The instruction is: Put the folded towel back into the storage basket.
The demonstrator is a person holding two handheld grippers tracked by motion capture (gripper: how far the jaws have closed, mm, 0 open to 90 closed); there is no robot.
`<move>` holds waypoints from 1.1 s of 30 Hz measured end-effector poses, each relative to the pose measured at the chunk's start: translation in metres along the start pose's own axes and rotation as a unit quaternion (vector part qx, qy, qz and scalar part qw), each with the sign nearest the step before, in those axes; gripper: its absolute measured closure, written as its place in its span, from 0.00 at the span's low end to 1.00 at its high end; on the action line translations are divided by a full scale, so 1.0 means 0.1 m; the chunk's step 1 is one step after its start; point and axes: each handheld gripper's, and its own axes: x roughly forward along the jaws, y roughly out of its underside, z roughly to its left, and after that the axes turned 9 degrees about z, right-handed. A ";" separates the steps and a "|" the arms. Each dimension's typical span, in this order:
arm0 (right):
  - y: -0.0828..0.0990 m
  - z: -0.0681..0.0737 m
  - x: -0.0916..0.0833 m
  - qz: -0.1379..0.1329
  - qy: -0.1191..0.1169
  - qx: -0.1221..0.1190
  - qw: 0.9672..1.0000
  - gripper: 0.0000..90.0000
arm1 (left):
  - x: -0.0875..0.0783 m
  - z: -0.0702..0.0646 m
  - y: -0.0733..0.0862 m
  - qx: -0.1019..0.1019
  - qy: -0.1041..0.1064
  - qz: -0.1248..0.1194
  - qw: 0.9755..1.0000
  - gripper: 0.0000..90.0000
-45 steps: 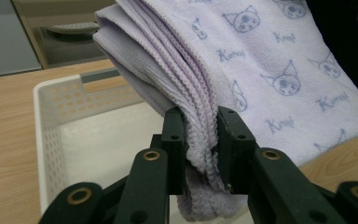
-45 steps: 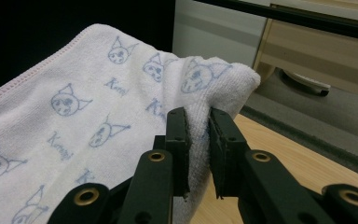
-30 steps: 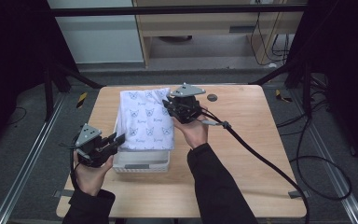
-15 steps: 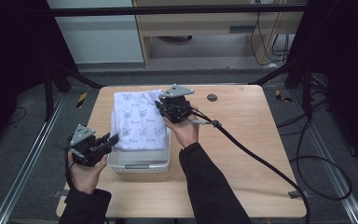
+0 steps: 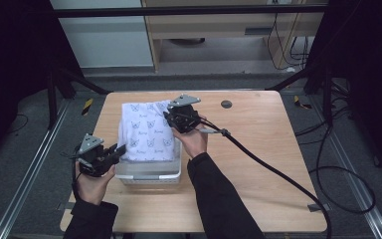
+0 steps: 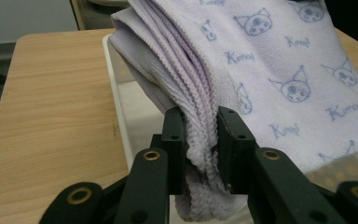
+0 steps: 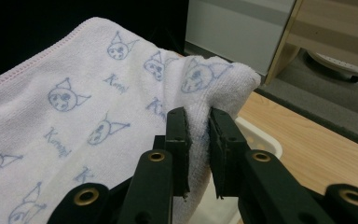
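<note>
A folded pale lilac towel (image 5: 146, 132) printed with cat faces hangs stretched over a white tray (image 5: 151, 172) on the wooden table. My left gripper (image 5: 119, 149) is shut on the towel's (image 6: 279, 70) near left corner, with the stacked hems (image 6: 200, 135) pinched between its pads. At the far right corner my right gripper (image 5: 171, 115) is shut on a bunched fold of the towel (image 7: 74, 116). In the right gripper view the tray's rim (image 7: 261, 137) shows just under that fold. Both grippers hold the towel a little above the tray.
The wooden table (image 5: 258, 149) has bare room to the right and front of the tray. A small dark round disc (image 5: 226, 104) lies near the far edge. A thick black cable (image 5: 263, 164) trails from the right gripper across the table to the right.
Both grippers have sunk with the towel and drawn toward the near left. The towel now hangs lower over the tray.
</note>
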 end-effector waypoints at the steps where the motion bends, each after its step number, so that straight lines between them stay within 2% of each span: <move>1: 0.01 0.00 0.02 0.001 0.001 -0.002 1.000 0.88 | 0.01 0.00 0.01 0.000 -0.001 0.002 1.000 0.81; 14: 0.12 0.01 0.24 0.023 0.002 -0.003 1.000 0.88 | 0.16 0.05 0.08 0.003 -0.012 0.024 1.000 0.81; 22: 0.17 0.00 0.32 0.032 0.002 -0.004 0.999 0.88 | 0.23 0.07 0.12 0.001 -0.013 0.033 0.999 0.81; 33: 0.29 -0.04 0.42 0.045 0.004 0.004 0.999 0.88 | 0.35 0.02 0.16 0.012 -0.018 0.052 0.998 0.81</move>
